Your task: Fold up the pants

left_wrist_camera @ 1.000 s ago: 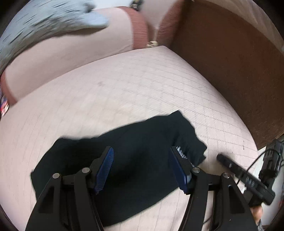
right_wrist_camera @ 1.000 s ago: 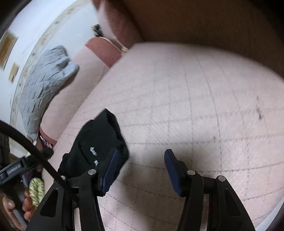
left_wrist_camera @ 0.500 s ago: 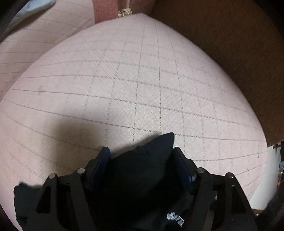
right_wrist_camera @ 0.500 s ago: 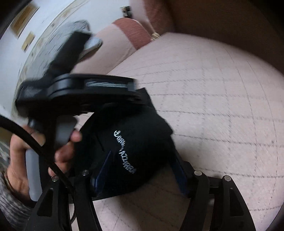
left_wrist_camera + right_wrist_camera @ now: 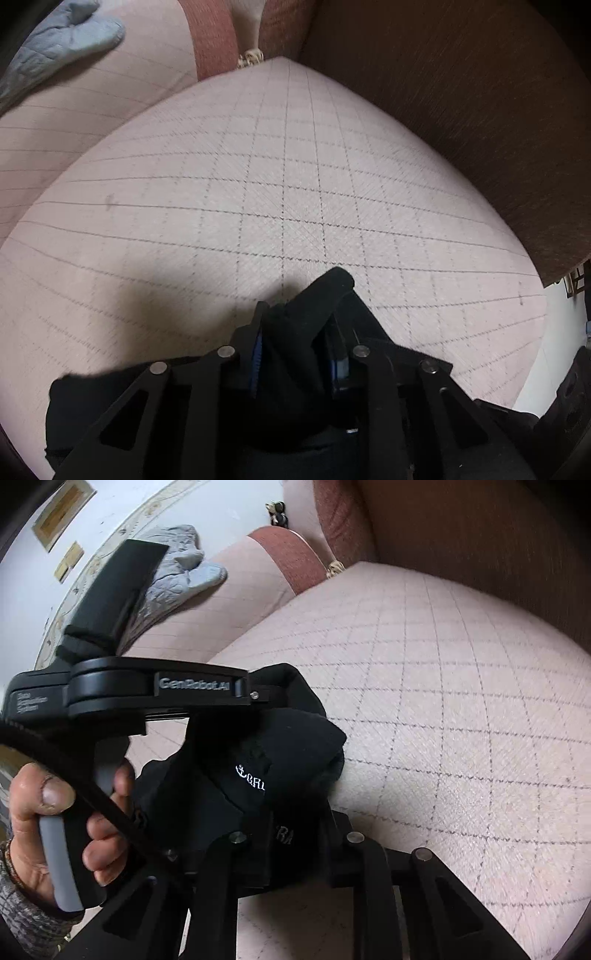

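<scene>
The black pants (image 5: 310,310) lie bunched on the pink checked sofa seat (image 5: 258,192). My left gripper (image 5: 295,328) is shut on a thick fold of the pants, cloth bulging up between its blue pads. In the right wrist view the pants (image 5: 295,746) show white lettering with an anchor. My right gripper (image 5: 295,834) is shut on the pants' edge close beside the left gripper body (image 5: 155,690), which a hand holds. Both grips sit at the same end of the garment.
A brown sofa backrest (image 5: 461,110) rises behind the seat. A grey quilted cloth (image 5: 55,40) lies on the pink armrest at the left. The seat's front edge and a white floor show at the right (image 5: 554,350).
Both grippers came down onto the pants and closed: open a second ago, around the cloth half a second ago, now clamped on it, side by side.
</scene>
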A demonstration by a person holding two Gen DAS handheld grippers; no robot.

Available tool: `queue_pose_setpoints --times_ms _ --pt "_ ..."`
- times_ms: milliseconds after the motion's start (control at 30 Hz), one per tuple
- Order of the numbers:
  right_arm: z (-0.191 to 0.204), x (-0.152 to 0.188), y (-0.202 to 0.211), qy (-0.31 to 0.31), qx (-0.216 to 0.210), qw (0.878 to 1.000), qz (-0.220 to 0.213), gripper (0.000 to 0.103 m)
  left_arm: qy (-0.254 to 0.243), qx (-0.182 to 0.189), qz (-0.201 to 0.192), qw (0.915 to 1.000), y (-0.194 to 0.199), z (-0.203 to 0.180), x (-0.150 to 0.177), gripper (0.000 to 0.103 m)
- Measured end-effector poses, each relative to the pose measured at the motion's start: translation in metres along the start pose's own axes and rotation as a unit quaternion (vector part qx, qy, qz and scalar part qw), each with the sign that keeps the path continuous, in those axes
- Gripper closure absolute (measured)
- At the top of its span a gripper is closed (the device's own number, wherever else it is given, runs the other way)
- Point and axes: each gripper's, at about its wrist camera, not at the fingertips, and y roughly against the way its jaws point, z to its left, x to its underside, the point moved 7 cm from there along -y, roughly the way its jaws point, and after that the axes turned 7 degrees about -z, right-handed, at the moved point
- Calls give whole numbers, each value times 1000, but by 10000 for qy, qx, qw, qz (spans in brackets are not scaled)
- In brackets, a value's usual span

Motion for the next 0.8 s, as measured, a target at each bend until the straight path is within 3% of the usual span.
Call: queue_pose_setpoints --times_ms 200,433,800 --pt "29 0 15 273 -6 9996 -92 84 332 200 -352 9986 48 15 7 79" --pt "95 8 30 971 -337 9947 -31 86 964 113 -650 9931 99 77 35 80" --pt "214 47 -2 2180 -654 9724 520 87 2293 351 -1068 9668 137 185 99 84"
